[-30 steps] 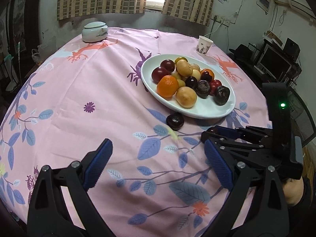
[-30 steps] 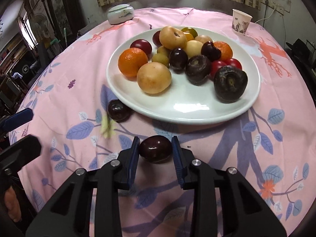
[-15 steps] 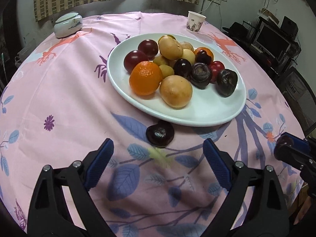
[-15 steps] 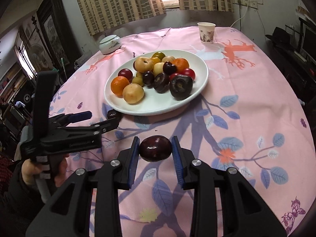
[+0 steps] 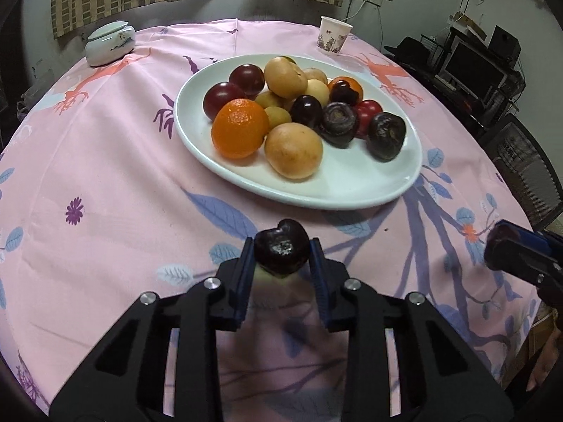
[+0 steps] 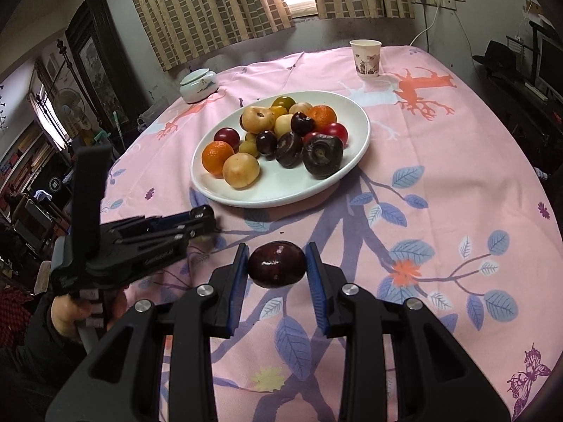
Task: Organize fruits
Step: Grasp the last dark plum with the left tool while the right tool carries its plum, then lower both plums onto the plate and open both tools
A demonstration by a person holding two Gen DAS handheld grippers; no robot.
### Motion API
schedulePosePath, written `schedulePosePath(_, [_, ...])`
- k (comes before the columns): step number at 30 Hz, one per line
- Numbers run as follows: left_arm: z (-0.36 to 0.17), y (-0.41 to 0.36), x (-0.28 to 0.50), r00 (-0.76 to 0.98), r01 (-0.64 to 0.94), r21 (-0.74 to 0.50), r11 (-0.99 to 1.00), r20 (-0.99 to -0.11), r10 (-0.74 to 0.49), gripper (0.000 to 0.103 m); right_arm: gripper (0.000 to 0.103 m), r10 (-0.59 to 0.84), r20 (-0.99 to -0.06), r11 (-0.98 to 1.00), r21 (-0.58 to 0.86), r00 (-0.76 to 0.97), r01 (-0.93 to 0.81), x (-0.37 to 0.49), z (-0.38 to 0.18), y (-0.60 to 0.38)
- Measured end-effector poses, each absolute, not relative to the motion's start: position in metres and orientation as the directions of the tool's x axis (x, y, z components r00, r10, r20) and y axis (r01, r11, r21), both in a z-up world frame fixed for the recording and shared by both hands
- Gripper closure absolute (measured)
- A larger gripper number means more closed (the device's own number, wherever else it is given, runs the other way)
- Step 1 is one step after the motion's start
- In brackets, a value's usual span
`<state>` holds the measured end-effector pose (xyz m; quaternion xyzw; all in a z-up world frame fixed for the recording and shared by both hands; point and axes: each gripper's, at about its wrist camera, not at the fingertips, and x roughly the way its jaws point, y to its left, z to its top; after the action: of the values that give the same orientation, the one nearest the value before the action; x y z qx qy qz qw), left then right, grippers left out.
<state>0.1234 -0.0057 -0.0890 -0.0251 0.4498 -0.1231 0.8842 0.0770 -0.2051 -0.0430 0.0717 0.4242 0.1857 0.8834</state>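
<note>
L tongs (image 5: 281, 258) tips hidden behind gripped dark plum (image 5: 281, 248).

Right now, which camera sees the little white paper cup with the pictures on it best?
The right wrist view shows the white paper cup best: it stands whole and upright beyond the white oval plate, with its printed side facing the camera. The left wrist view also shows the cup, but smaller and leaning near the picture's curved top edge.
</note>
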Motion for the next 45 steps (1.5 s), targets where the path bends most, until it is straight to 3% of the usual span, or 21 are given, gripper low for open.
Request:
schedulePosePath(14, [-0.046, -0.001, 0.072, 0.614, 0.256, -0.206, 0.944, -0.72, -0.324, 0.072, 0.07, 0.392, -0.729, 0.916, 0.254, 0.561, -0.309, 0.075, -0.035, -0.18])
schedulePosePath(29, [-0.025, -0.019, 0.207, 0.588, 0.205, -0.164, 0.965, -0.768, -0.255, 0.071, 0.07, 0.316, -0.786, 0.931, 0.148, 0.532, -0.334, 0.176, -0.041, -0.155])
schedulePosePath(40, [-0.042, -0.033, 0.23, 0.556, 0.211, -0.169, 0.963, -0.789, -0.26, 0.07, 0.069, 0.314, -0.803, 0.928, 0.146, 0.506, -0.343, 0.195, -0.054, -0.152])
schedulePosePath(41, [-0.041, -0.033, 0.231, 0.561, 0.21, -0.166, 0.964, -0.786, -0.257, 0.068, 0.069, 0.31, -0.807, 0.927, 0.139, 0.502, -0.348, 0.195, -0.055, -0.15])
schedulePosePath(43, [-0.035, -0.033, 0.229, 0.579, 0.207, -0.155, 0.966, -0.777, -0.249, 0.035, 0.063, 0.297, -0.814, 0.926, 0.118, 0.499, -0.36, 0.196, -0.058, -0.146])
schedulePosePath(44, [-0.03, -0.033, 0.226, 0.606, 0.197, -0.145, 0.97, -0.76, -0.237, 0.018, 0.04, 0.28, -0.813, 0.93, 0.096, 0.511, -0.356, 0.195, -0.058, -0.145])
schedulePosePath(45, [-0.026, -0.032, 0.222, 0.629, 0.193, -0.134, 0.972, -0.743, -0.227, 0.015, 0.028, 0.268, -0.799, 0.933, 0.076, 0.538, -0.351, 0.193, -0.055, -0.145])
